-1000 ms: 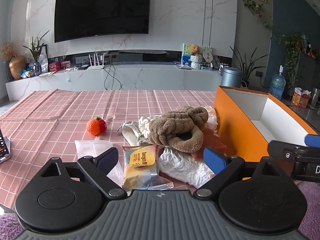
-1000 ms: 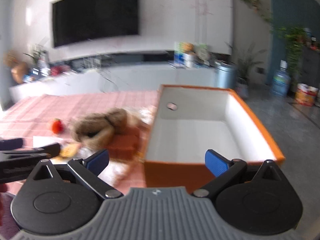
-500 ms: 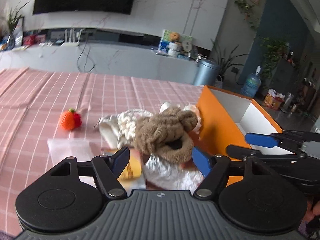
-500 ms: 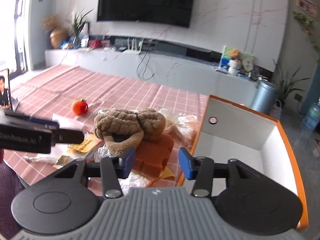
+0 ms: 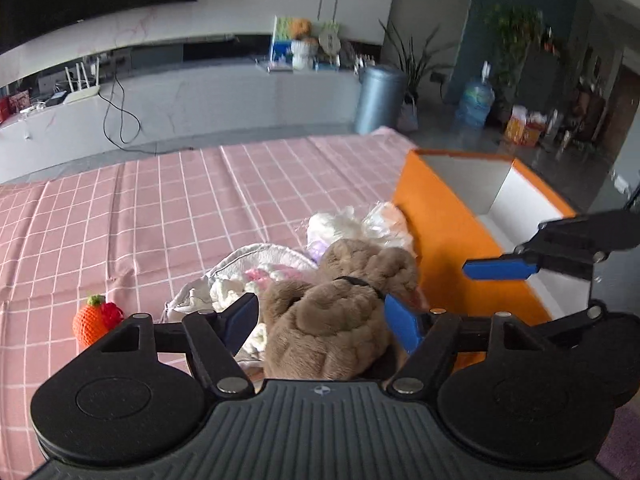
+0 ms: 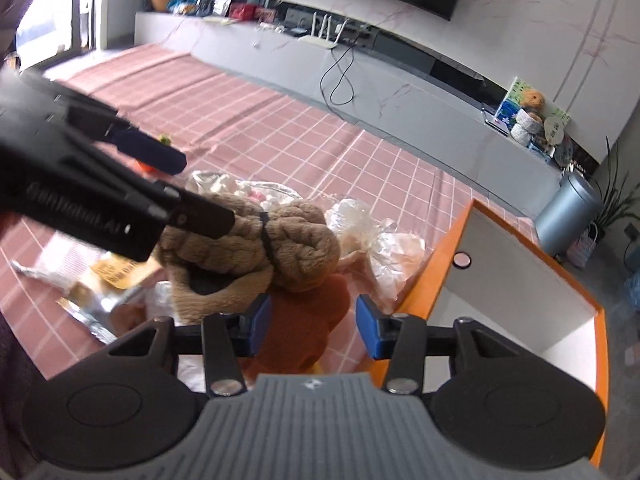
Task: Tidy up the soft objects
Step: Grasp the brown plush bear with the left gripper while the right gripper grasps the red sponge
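A brown fluffy plush slipper (image 5: 340, 312) lies on top of a heap of soft things on the pink checked tablecloth (image 5: 160, 208). My left gripper (image 5: 322, 320) is open, its blue pads on either side of the slipper. In the right wrist view the slipper (image 6: 256, 244) lies over a rust-orange soft item (image 6: 308, 320). My right gripper (image 6: 314, 326) is open, its pads astride that orange item. A white knitted bag (image 5: 224, 280) and crinkly plastic wraps (image 6: 376, 236) lie in the heap. The orange box (image 5: 448, 232) with white inside stands at the right.
A crocheted orange fruit (image 5: 94, 318) lies alone on the cloth to the left. A yellow-labelled snack packet (image 6: 112, 276) lies at the heap's near left. Behind the table are a grey TV bench (image 5: 200, 100), a metal bin (image 5: 378, 98) and plants.
Both grippers have moved forward and down over the heap. The left pads now bracket the brown slipper, the right pads the orange item. Both cameras tilted downward.
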Demonstrator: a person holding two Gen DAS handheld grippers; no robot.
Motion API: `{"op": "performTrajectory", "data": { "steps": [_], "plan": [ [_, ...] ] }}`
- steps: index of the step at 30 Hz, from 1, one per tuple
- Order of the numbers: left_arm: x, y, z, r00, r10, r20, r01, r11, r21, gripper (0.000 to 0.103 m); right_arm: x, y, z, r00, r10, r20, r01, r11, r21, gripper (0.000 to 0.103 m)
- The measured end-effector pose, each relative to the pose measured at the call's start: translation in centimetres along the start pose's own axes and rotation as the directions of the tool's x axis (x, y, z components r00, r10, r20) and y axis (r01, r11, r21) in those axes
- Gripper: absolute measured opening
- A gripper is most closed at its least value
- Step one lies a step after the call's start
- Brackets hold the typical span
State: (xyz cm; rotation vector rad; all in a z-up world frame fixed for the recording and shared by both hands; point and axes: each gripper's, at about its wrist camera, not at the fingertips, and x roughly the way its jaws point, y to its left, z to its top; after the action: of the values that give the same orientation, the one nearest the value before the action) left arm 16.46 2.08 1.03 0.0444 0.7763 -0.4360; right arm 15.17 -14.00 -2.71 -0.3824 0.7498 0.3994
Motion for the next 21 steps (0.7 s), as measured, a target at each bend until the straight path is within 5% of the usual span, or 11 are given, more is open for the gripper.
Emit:
{"op": "performTrajectory", "data": {
  "steps": [10,15,21],
  "plan": [
    [3.9,2.0,1.0,0.975,-0.151,-0.162,0.15,0.989,-0.015,0.093,3.1,-0.4,1.6,0.996,0.03,-0.088,-0.037,0.997,-0.074,0.036],
    [5.6,1.7,0.8,0.968,-0.146,-0.203,0.146,0.989,-0.016,0.096,4.0,-0.4,1.7,0.993,0.052,-0.107,-0.059,0.996,-0.066,0.036],
    [4.8,1.0,0.5,0.976,-0.149,-0.156,0.15,0.989,-0.006,0.069,4.4,-0.2,1.5,0.992,0.054,-0.112,-0.062,0.996,-0.065,0.035]
  ]
}}
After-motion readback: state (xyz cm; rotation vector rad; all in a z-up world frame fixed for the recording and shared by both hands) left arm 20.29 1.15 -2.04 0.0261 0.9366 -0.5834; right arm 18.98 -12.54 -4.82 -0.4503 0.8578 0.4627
